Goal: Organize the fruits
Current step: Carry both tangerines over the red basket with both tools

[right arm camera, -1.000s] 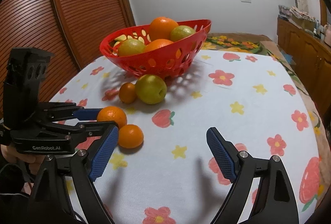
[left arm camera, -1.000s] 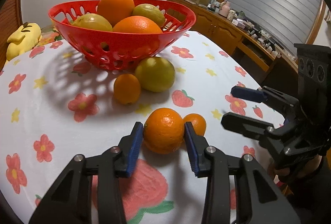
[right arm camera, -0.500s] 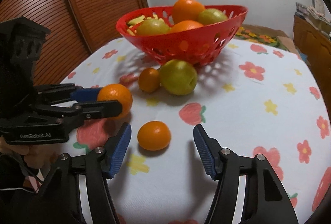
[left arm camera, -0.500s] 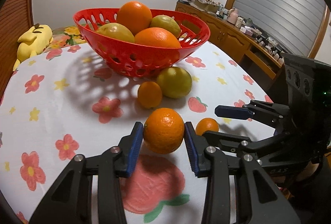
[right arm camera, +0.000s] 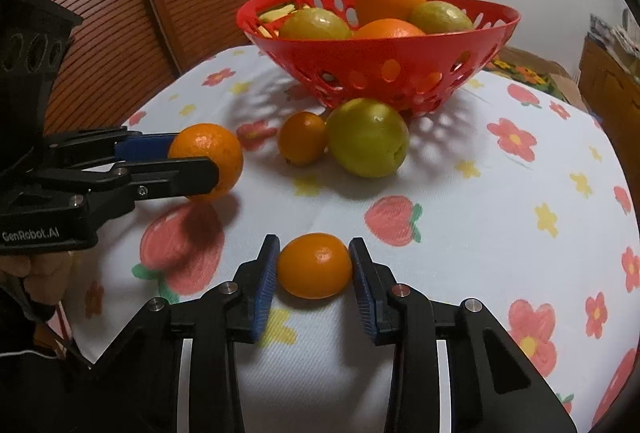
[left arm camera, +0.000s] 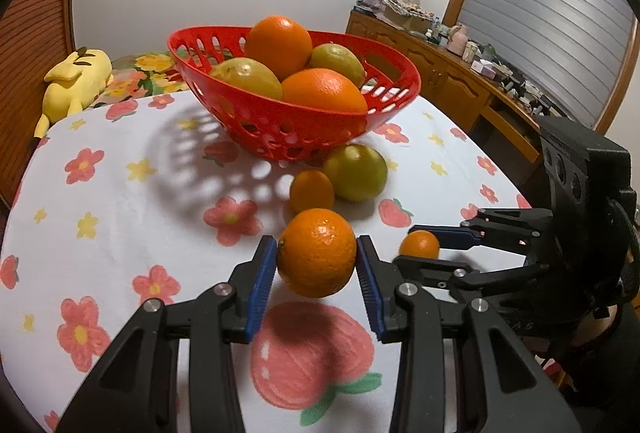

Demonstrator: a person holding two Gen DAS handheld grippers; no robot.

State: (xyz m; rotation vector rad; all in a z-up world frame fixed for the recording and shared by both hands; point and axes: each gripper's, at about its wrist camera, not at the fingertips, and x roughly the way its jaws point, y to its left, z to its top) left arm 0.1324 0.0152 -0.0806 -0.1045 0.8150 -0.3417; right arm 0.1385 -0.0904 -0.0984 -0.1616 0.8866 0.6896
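On the flowered worktop (right arm camera: 460, 233), my right claw (right arm camera: 315, 269) has closed around the small orange (right arm camera: 315, 265); my left claw (left arm camera: 317, 265) still grips the large orange (left arm camera: 317, 252), both basket-ready.

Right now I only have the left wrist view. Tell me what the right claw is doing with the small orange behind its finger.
Observer: The right claw has the small orange squarely between its pads, resting on the tablecloth; firm contact is unclear.
Operator: Report how my large orange sits.
Observer: Side on, the large orange in the left claw appears lifted just off the cloth, above its shadow.
Operator: Check the basket's far side.
Observer: Yellow pieces lie inside the red basket, at its left end.
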